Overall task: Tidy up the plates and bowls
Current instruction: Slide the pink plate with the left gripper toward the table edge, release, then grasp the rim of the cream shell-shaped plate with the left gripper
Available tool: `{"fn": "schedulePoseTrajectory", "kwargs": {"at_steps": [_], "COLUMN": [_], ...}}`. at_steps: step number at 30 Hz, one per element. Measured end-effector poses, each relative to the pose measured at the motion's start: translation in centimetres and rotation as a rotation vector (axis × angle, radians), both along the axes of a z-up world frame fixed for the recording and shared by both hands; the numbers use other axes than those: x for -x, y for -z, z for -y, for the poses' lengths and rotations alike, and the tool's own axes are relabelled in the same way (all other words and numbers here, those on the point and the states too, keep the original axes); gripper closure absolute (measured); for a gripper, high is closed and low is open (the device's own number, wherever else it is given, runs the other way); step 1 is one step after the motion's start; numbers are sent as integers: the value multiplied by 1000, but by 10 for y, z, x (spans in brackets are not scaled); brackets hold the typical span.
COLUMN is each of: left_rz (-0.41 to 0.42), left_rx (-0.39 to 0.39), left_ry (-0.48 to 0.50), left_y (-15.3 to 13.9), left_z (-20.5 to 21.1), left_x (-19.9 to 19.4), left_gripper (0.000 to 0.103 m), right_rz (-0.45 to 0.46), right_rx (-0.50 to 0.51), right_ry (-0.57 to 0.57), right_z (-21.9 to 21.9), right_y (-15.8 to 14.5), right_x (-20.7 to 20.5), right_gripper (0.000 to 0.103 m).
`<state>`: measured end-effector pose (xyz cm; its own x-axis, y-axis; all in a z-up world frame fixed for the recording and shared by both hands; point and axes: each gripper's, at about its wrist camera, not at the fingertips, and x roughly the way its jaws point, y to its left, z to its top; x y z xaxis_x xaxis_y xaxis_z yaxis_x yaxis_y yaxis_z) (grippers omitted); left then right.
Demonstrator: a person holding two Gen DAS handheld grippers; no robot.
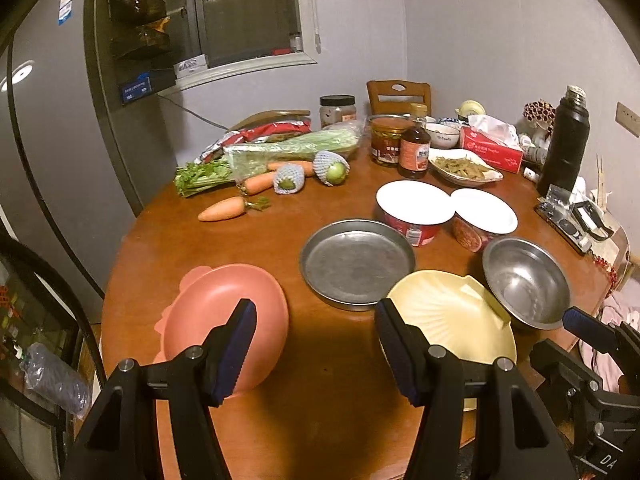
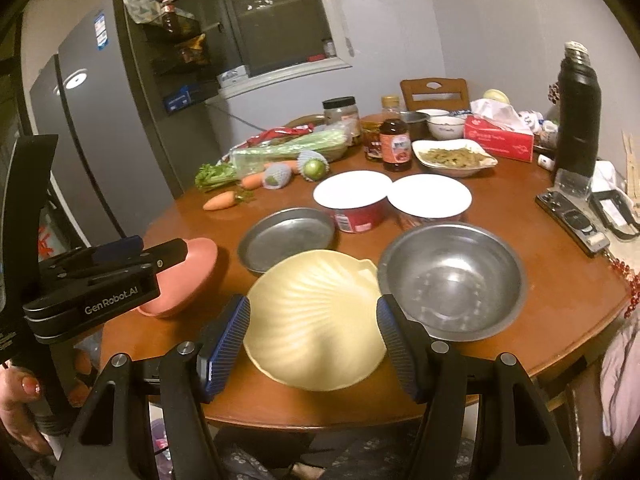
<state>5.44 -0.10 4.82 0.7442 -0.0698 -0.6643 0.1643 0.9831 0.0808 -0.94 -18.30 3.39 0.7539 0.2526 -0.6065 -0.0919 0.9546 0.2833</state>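
Your left hand-held gripper (image 1: 316,344) hovers over the near edge of the round brown wooden tabletop (image 1: 332,400) with its blue-padded jaws apart and nothing between them. Its left finger stands in front of the pink plastic bowl (image 1: 208,312), which sits just behind it near the table's left rim — whether the pad touches the bowl cannot be told. Your right hand-held gripper (image 2: 314,342) is also parted and empty of grip; the pale yellow shell-shaped plate (image 2: 316,312) lies on the tabletop beyond and between its two fingers, and the pads do not press on it.

Just right of the yellow plate, touching or nearly touching its rim, rests the deep stainless-steel bowl (image 2: 452,276). Behind the yellow plate sits the shallow round metal pan (image 2: 286,238), close to it on the far-left side. Beyond the pan stand two red instant-noodle cups with white lids (image 2: 352,196), side by side.

Farther back you have loose orange carrots (image 1: 222,209), a bunch of celery in a clear sleeve (image 1: 280,150), and green fruits in white foam nets (image 1: 330,168) on the left. In the middle stands a dark sauce bottle (image 1: 414,152) beside a white dish of cooked greens (image 1: 460,166). To the right — a red tissue box (image 1: 492,148) and a tall black flask (image 1: 564,148). A grey refrigerator (image 1: 48,160) fills the left side.
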Motion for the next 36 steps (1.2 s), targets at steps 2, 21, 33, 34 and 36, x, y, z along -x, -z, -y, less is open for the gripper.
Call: {"fn": "schedulePoseTrajectory", "kwargs": {"at_steps": [2, 21, 33, 34, 36], "left_rz": [-7, -109, -193, -199, -205], "left_rx": [-4, 50, 87, 87, 85], "left_ry": [5, 56, 66, 65, 59], "left_y": [2, 40, 76, 79, 82], "left_z": [3, 17, 30, 31, 32], "left_x": [-1, -19, -32, -33, -35], "left_gripper": [42, 42, 42, 42, 42], "right_rz": [-8, -138, -192, -190, -190], "right_rx": [-2, -19, -39, -40, -36], "right_ry": [5, 33, 43, 42, 40], "right_z": [3, 19, 23, 23, 24], "right_y": [2, 50, 72, 73, 75], "right_x": [0, -10, -27, -29, -33], "right_gripper": [35, 35, 35, 35, 35]}}
